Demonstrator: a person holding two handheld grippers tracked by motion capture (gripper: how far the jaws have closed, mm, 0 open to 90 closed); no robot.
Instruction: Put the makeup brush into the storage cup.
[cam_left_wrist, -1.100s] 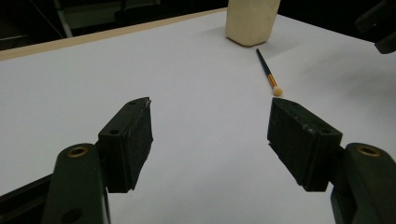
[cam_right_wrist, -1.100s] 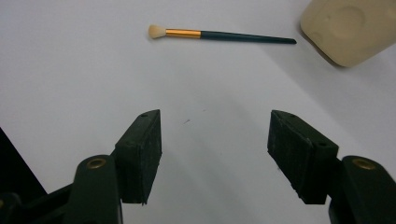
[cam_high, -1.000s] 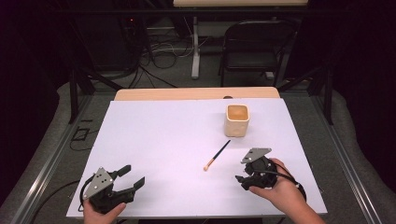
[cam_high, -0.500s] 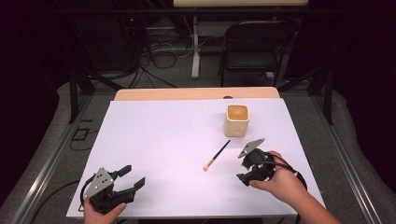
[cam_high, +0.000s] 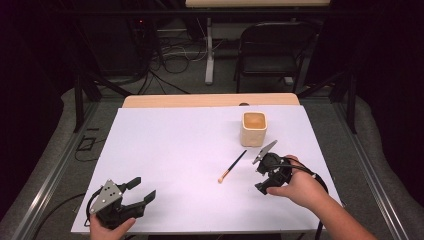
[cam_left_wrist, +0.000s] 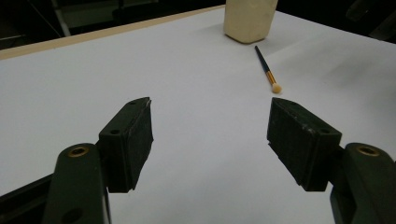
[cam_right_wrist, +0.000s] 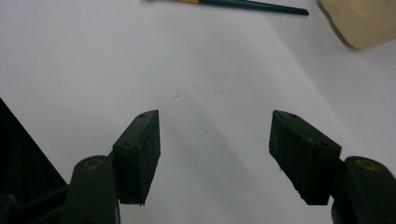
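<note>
Both jaws wide, right hand-held gripper (cam_high: 262, 176) near brush (cam_high: 232, 166), left hand-held gripper (cam_high: 142, 189) by table edge (cam_high: 200, 233)

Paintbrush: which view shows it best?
The left gripper view: the paintbrush lies whole, dark handle to pale tip, beside the cup. The high view has it whole but small; the right gripper view crops its tip.

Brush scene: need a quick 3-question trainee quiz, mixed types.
1. True or false: the brush stands inside the cup.
2. The right gripper is: A) shut on the brush B) open, holding nothing C) resting in the cup.
3. Which end of the brush points toward the cup, bristles or handle?

Key: 1. False: it lies flat on the white table cover. 2. B. 3. Handle.
</note>
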